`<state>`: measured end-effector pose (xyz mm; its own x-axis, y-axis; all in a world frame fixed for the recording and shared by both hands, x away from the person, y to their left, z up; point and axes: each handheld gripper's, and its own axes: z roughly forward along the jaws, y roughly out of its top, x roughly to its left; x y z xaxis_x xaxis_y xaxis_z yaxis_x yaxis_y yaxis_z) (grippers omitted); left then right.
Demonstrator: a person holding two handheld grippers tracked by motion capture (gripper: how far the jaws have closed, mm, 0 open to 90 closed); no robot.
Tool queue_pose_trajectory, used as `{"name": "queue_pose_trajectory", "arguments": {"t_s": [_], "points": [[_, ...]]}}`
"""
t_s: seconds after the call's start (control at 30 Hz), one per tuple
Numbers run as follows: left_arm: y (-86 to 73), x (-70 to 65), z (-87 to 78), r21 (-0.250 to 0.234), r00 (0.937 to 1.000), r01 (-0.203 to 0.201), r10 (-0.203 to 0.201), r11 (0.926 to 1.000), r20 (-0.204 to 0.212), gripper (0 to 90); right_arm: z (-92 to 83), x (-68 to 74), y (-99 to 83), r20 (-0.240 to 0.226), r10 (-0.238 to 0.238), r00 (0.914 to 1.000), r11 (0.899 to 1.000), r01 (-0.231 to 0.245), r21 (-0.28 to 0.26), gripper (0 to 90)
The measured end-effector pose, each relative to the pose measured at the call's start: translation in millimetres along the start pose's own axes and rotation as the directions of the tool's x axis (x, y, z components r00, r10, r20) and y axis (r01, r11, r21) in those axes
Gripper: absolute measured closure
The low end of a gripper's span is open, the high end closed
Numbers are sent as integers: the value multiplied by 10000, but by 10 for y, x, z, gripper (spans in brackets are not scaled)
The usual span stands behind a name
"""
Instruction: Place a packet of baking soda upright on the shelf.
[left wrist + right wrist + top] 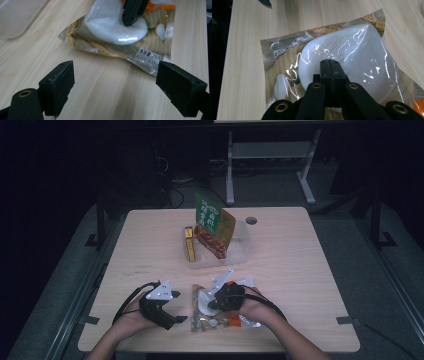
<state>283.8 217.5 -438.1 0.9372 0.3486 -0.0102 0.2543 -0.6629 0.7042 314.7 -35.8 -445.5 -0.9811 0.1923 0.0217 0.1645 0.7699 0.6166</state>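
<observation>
A clear food pouch [212,319] with a white round piece inside lies flat near the table's front edge. In the left gripper view the pouch [117,32] lies just beyond my open left gripper [115,85], whose jaws stand wide apart with bare wood between them. In the high view the left gripper [177,307] points right toward the pouch. My right gripper [210,306] is shut, jaws pressed together, with its tip resting on the white part of the pouch [352,47]. The right gripper [330,65] has nothing visible between its jaws.
A clear plastic tub [239,254] stands at the table's middle, holding a green and orange snack packet [212,222] upright and a yellow box [189,244]. A round cable hole [251,220] sits behind it. White desk legs [230,170] stand beyond the far edge.
</observation>
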Motion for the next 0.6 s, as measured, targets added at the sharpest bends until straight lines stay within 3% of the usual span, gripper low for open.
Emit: {"name": "queue_pose_trajectory", "arguments": {"t_s": [0.1,0.13,0.2,0.33,0.37,0.47,0.53,0.6], "points": [[3,10,-13,-8,10000,-52,52,10000,-26,149,12,19,37,149,-136,9998,9999,135,56,897],[6,6,-16,-49,10000,-8,8,10000,-25,149,-10,21,34,218,-104,9997,9999,104,4,843],[20,2,-20,-125,10000,23,-24,9999,-62,148,-85,-7,16,-15,246,9997,9989,-246,-397,788],[84,4,-3,-241,10000,-64,64,9997,6,149,-292,-31,-50,399,688,9968,9942,-652,-856,656],[114,13,-8,-144,9998,-220,220,9997,3,154,-341,-13,-74,437,1058,9934,9902,-1012,-958,616],[233,24,2,-420,9993,-316,323,9986,169,167,-462,-22,-185,642,1544,9859,9820,-1460,-1198,516],[326,49,26,-504,9989,-329,346,9982,327,176,-543,-27,-265,870,1767,9804,9777,-1647,-1302,480],[409,79,70,-636,9981,-400,428,9972,433,179,-638,-24,-346,921,2204,9711,9672,-2053,-1493,451]]}}
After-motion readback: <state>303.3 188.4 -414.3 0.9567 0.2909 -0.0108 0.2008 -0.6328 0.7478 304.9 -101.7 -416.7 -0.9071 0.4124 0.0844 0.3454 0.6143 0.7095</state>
